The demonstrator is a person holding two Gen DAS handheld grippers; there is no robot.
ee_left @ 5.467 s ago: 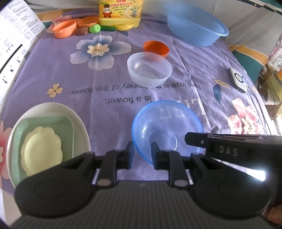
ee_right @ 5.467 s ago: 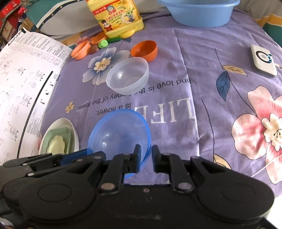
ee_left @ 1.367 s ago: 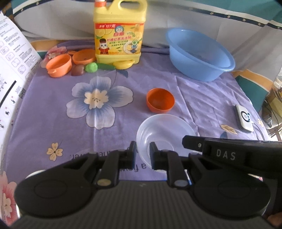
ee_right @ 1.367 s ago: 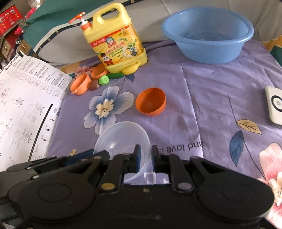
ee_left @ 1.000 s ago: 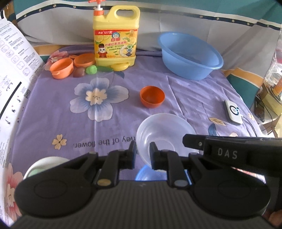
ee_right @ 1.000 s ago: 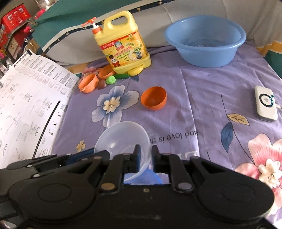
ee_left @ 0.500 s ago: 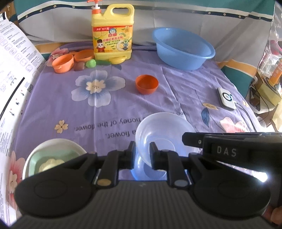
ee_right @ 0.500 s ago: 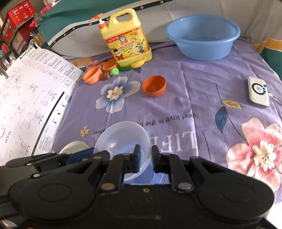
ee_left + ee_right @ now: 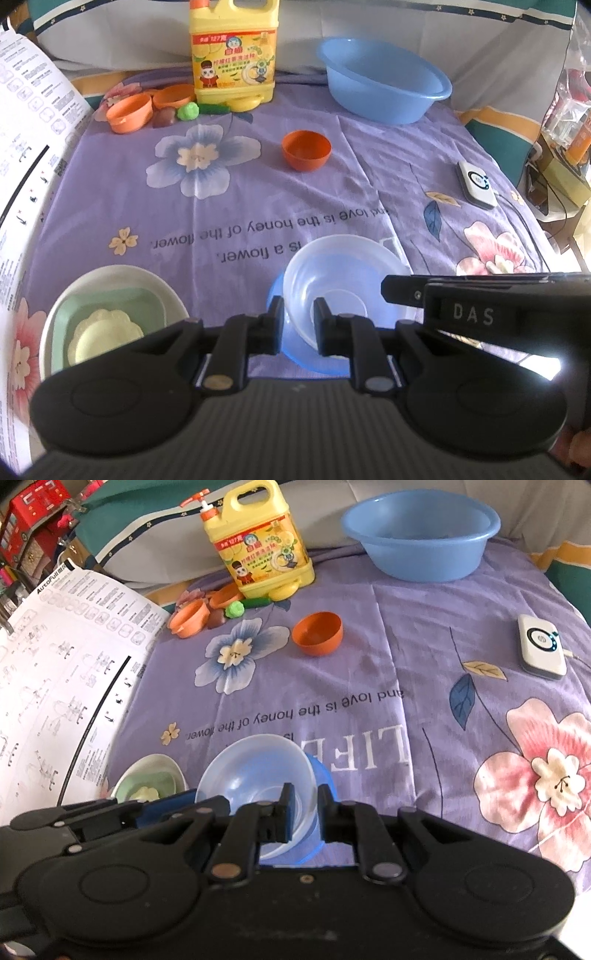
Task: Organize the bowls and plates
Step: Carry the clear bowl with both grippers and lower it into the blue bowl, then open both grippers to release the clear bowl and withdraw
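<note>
Both grippers grip the rim of a clear plastic bowl (image 9: 343, 273). My left gripper (image 9: 298, 317) is shut on its left rim. My right gripper (image 9: 306, 812) is shut on its right rim (image 9: 255, 768). The clear bowl sits low inside a blue bowl (image 9: 291, 350), which also shows in the right wrist view (image 9: 321, 775). A small orange bowl (image 9: 306, 149) stands alone at mid-table. A white plate (image 9: 162, 291) at the near left holds a green dish (image 9: 110, 310) and a pale yellow scalloped dish (image 9: 99, 339).
A yellow detergent jug (image 9: 232, 55) and a large blue basin (image 9: 384, 81) stand at the back. Orange cups (image 9: 131, 112) and small toys lie at the back left. A white device (image 9: 476, 182) lies right. A printed paper sheet (image 9: 55, 672) rises along the left edge.
Both grippers carried the clear bowl back from mid-table toward the near edge and lowered it into the blue bowl. The plate stack came back into view.
</note>
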